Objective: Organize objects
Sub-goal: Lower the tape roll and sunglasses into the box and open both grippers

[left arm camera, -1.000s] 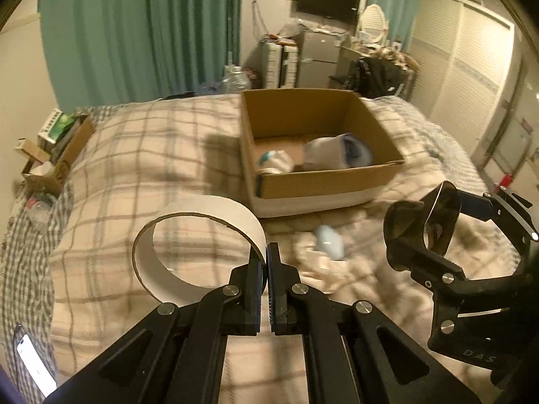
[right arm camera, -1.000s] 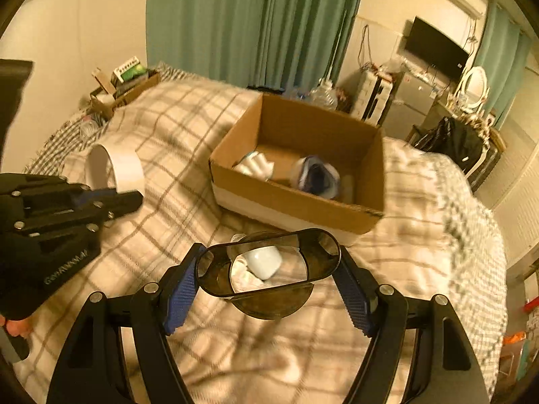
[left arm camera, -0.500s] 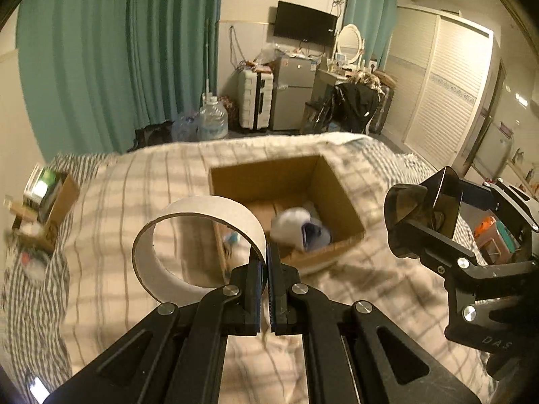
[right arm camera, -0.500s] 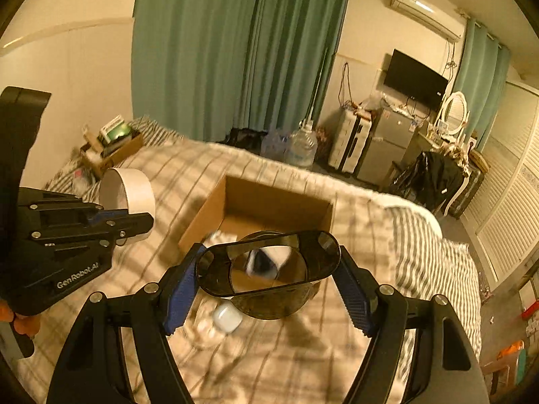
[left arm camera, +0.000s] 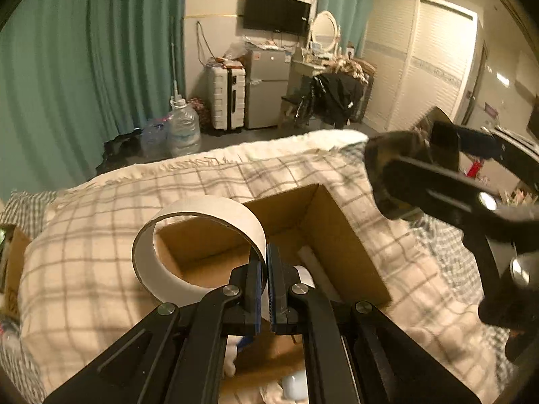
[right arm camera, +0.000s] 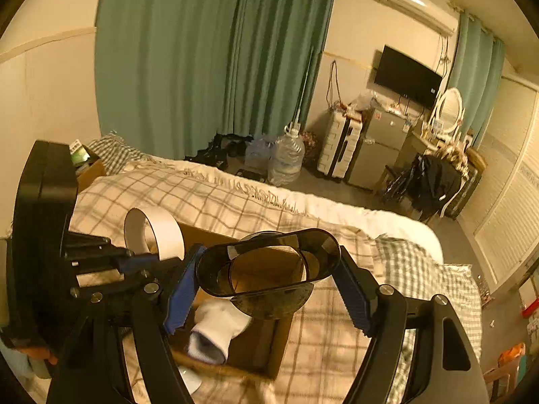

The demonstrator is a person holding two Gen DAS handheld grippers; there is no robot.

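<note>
My left gripper [left arm camera: 266, 262] is shut on the wall of a white tape roll [left arm camera: 175, 271] and holds it above the near left part of an open cardboard box [left arm camera: 340, 235] on the bed. The roll also shows in the right wrist view [right arm camera: 165, 232]. My right gripper [right arm camera: 266, 269] is shut on a dark translucent oval container [right arm camera: 269, 262] and holds it above the same box [right arm camera: 259, 353]. White socks [right arm camera: 219, 330] lie inside the box. The right gripper with the container also shows at the right of the left wrist view [left arm camera: 404, 181].
The box sits on a plaid blanket [left arm camera: 101, 235] covering the bed. A small pale object [left arm camera: 293, 383] lies on the blanket near the box's front. Water jugs [right arm camera: 286, 161], a suitcase and a small fridge stand on the floor beyond the bed. A small box with clutter [right arm camera: 84, 165] is at left.
Both grippers have moved forward and up over the box, each still holding its object. The box now lies directly under the tape roll and the container.
</note>
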